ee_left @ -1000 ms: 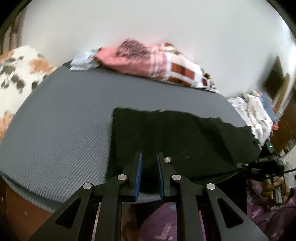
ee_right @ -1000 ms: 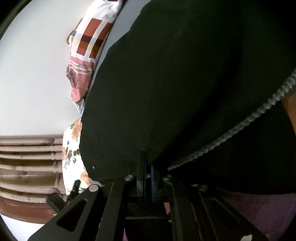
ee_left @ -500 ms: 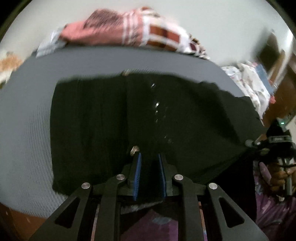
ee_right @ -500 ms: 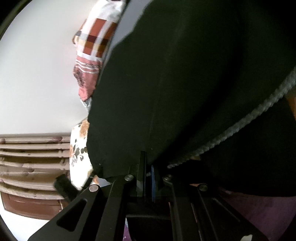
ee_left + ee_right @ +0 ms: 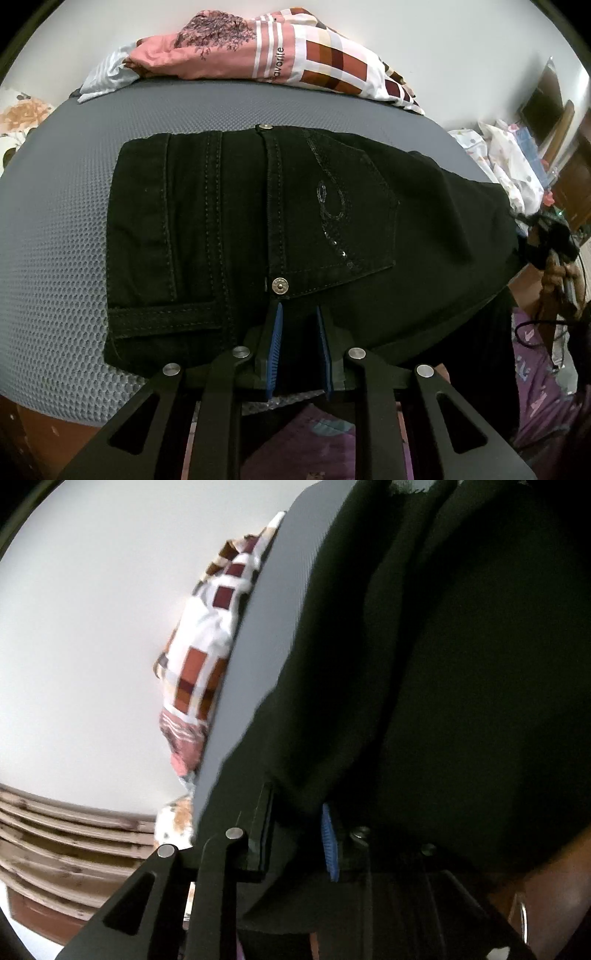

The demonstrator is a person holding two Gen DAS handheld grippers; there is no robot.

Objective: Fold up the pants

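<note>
Black pants [image 5: 280,229] lie folded across the grey mattress [image 5: 62,229], waistband toward its near edge and legs trailing off the right side, with bare mattress open to the left and behind, up to the patterned bedding [image 5: 258,51] by the wall. Your left gripper [image 5: 300,343] holds its blue pads a narrow gap apart over the near hem, black cloth between them, though a firm pinch cannot be told. Your right gripper [image 5: 295,834] has just been opening, jaws slightly parted around dark fabric at the mattress edge.
</note>
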